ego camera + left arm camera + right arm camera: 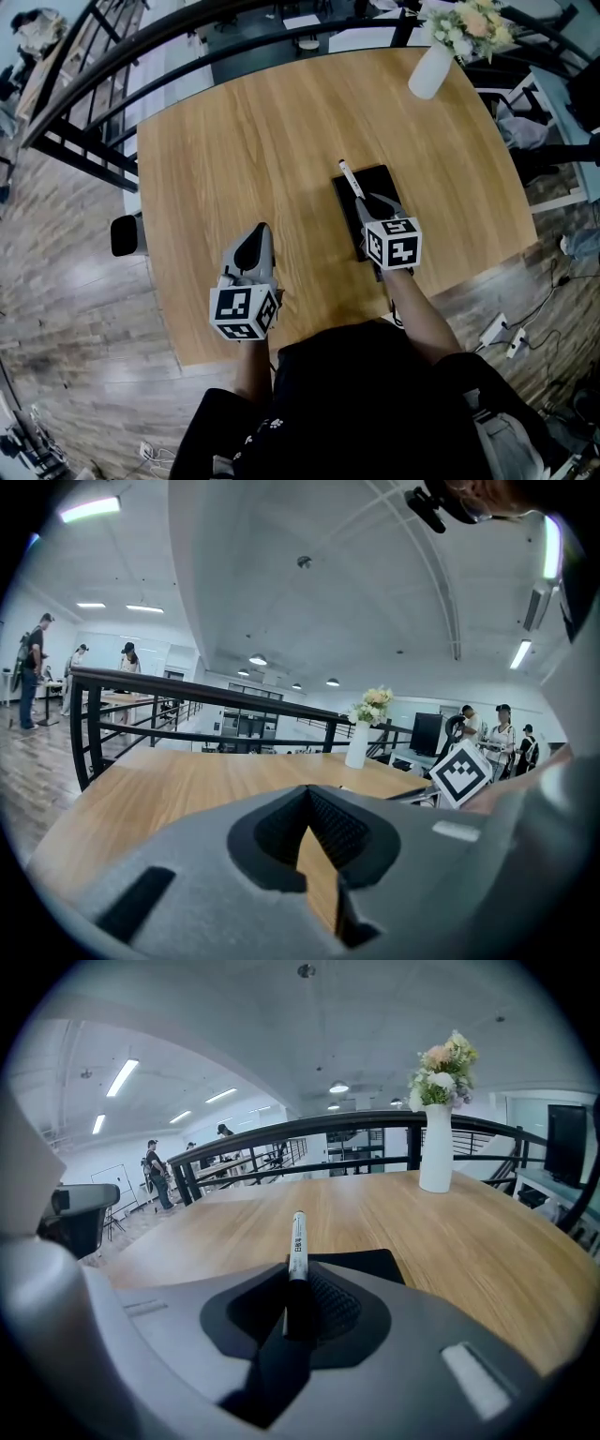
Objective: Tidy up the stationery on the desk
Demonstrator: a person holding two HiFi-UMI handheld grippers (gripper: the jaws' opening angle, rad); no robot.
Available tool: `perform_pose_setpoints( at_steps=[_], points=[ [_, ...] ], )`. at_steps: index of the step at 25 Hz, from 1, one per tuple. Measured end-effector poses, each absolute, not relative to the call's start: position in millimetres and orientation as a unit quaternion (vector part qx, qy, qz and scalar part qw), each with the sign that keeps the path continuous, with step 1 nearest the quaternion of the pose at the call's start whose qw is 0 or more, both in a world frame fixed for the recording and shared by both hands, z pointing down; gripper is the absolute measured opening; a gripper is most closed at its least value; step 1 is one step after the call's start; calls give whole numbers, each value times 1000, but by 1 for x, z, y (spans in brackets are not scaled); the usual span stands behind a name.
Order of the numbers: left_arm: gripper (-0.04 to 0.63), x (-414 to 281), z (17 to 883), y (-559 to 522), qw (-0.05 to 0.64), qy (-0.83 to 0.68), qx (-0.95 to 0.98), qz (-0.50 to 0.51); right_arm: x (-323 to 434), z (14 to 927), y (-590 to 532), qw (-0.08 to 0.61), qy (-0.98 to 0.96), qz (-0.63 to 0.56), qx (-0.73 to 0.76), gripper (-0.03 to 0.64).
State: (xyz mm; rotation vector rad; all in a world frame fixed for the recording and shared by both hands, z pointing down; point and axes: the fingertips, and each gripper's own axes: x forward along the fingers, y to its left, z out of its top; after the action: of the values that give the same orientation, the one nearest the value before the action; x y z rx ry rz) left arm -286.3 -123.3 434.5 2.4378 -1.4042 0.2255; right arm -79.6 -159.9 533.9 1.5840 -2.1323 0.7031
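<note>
My left gripper was shut with nothing in it, over the near part of the desk. My right gripper was clamped on a marker, whose white end stuck forward above a black case lying flat on the wood. A white vase of flowers stood at the far edge.

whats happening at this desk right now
A person is tidying a wooden desk with a gripper in each hand. The right gripper is shut on a marker, holding it above a black case. The left gripper is shut and empty over bare wood. A vase stands at the far edge.
</note>
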Motion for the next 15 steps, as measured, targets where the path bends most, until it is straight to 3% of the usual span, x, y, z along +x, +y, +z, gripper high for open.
perform_pose_setpoints(
  at_steps=[15],
  points=[
    [-6, -229, 432, -115, 154, -481, 858, 96, -4, 542, -145, 186, -741, 268, 587, 78]
  ],
)
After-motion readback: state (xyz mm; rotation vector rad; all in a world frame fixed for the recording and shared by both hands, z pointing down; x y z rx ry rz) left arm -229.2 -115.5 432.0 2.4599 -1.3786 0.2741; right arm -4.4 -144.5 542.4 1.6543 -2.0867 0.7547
